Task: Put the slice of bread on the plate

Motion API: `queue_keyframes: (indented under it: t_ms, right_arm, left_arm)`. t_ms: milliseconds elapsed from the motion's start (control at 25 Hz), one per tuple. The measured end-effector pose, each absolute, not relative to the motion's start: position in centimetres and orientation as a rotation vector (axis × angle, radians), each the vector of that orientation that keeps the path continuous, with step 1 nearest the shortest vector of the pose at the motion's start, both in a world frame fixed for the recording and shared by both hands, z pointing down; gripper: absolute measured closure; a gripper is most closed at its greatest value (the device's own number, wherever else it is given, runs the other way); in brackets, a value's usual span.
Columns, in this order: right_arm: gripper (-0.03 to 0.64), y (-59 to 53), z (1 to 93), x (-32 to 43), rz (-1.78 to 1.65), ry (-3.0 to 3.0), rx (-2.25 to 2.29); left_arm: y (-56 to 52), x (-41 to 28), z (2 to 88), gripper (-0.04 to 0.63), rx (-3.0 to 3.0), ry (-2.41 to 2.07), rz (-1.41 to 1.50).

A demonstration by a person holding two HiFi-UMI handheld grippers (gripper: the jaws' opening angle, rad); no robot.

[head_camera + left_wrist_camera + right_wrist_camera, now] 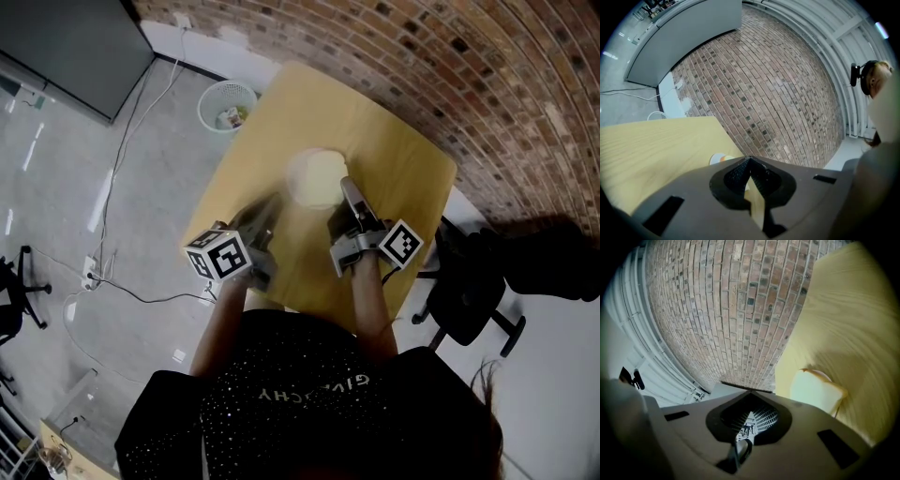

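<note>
A pale slice of bread (317, 178) with a brown crust lies on what looks like a white plate (298, 195) in the middle of the yellow wooden table (394, 159). In the right gripper view the bread (816, 392) sits just right of my shut right gripper (751, 394), with nothing between the jaws. In the head view the right gripper (346, 186) reaches to the plate's right edge. My left gripper (269, 211), blurred, hovers left of the plate, apart from it. Its jaws (749, 161) meet at the tips and are empty, with the plate (720, 159) small beyond them.
A brick wall (450, 66) runs close behind the table's far edge. A white wastebasket (228, 105) stands on the floor at the far left corner. A black chair (469, 281) stands to the right, and cables (122, 187) trail over the floor on the left.
</note>
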State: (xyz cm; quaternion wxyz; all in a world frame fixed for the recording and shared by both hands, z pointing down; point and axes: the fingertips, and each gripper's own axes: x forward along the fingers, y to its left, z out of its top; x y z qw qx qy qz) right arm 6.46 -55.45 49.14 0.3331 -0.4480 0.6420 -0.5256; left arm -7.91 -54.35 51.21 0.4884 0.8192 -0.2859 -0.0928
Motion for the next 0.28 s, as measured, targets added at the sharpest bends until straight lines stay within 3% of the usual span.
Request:
queue_keyframes:
  t_ms: [280]
  right_arm:
    - [0.604,-54.99,49.24,6.41,-1.384,1.663,-1.173]
  left_arm:
    - [-53.89,-7.97,51.07,0.584,1.993,-0.691,-0.228]
